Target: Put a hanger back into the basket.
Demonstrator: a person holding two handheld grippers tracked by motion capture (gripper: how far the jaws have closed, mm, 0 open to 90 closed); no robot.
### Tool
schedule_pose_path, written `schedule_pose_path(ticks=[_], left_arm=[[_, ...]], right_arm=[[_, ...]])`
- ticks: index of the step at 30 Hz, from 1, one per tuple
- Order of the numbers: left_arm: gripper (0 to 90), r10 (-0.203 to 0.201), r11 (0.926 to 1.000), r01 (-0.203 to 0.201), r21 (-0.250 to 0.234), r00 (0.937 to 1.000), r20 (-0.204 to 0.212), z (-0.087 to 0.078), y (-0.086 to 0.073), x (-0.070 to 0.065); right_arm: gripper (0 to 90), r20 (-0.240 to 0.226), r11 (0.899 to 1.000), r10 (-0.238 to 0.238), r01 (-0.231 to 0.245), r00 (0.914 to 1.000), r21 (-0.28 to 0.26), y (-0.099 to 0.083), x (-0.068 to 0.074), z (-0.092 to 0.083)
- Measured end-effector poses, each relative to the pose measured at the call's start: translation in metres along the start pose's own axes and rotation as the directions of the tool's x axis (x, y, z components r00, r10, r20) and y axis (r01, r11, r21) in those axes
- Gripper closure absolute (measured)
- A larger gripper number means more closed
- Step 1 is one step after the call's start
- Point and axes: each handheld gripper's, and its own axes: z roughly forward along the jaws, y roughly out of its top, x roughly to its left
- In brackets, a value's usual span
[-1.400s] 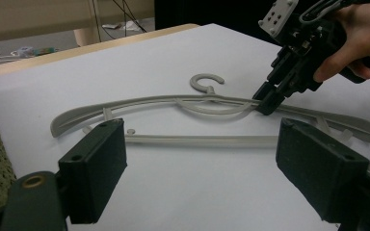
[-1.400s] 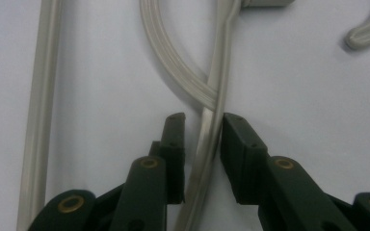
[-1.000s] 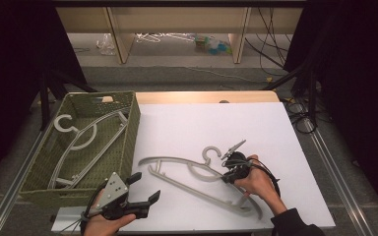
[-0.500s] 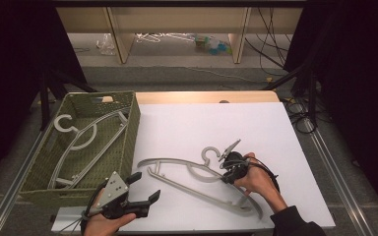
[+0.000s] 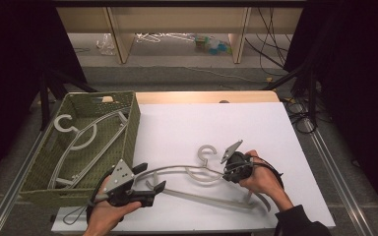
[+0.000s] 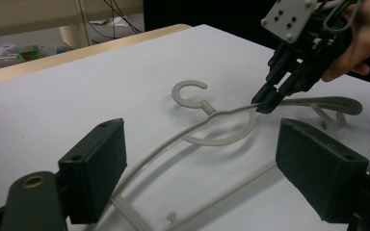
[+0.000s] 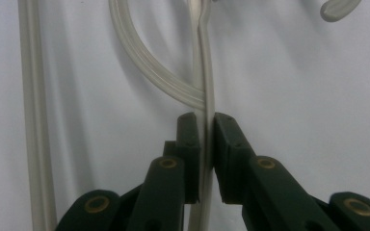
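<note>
In the high view, no writing or label is showing legibly anywhere; an olive woven basket [image 5: 39, 162] is sitting at the left of the frame, half off the white counter [image 5: 216, 123], and it is holding a pale grey hanger [image 5: 81, 142] whose hook is lying toward the basket's upper left; a second grey hanger [image 5: 202, 174] is lying flat on the counter in the lower centre of the frame, hook pointing up-frame; the right gripper [image 5: 229, 172] is pressing against this hanger's upper arm just right of the hook; the left gripper [image 5: 150, 179] is hovering at the hanger's left end with its jaws spread wide.

In the left gripper view, the two black jaws are standing far apart at lower left and lower right, holding nothing, with the hanger's arm [image 6: 173, 144] running between them; at upper right the right gripper [image 6: 265, 98] is pinching the hanger arm beside the hook [image 6: 188, 94].

In the right gripper view, the jaws are closing tight on the hanger's thin arm [image 7: 204, 72] at the frame's centre; the hanger's bottom bar [image 7: 31, 120] is running down the left edge.
</note>
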Motion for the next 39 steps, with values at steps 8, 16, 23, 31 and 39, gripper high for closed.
schedule_pose_path(ticks=[8, 16, 23, 31, 39], left_arm=[[21.8, 0.035, 0.9922, -0.043, 0.117, 0.9973, 0.064, 0.045, 0.019, 0.005], [27.0, -0.008, 0.9738, -0.023, 0.226, 0.9905, 0.137, 0.082, 0.02, 0.014], [31.7, -0.009, 0.954, -0.051, 0.295, 0.9802, 0.198, 0.09, 0.019, 0.016], [40.8, 0.001, 0.9365, -0.095, 0.338, 0.9635, 0.268, 0.098, 0.016, 0.01], [54.6, 0.012, 0.9262, -0.127, 0.355, 0.9506, 0.31, 0.102, 0.013, 0.006]], right_arm=[[82.2, 0.07, 0.994, -0.101, 0.104, 0.9924, -0.032, 0.0, 0.014, -0.026], [82.2, 0.104, 0.978, -0.193, 0.2, 0.9756, -0.055, 0.006, 0.027, -0.043], [82.2, 0.109, 0.961, -0.263, 0.271, 0.9585, -0.06, 0.013, 0.038, -0.048], [82.2, 0.112, 0.945, -0.312, 0.32, 0.9436, -0.063, 0.019, 0.048, -0.052], [82.1, 0.108, 0.929, -0.356, 0.363, 0.9284, -0.065, 0.023, 0.054, -0.052]])
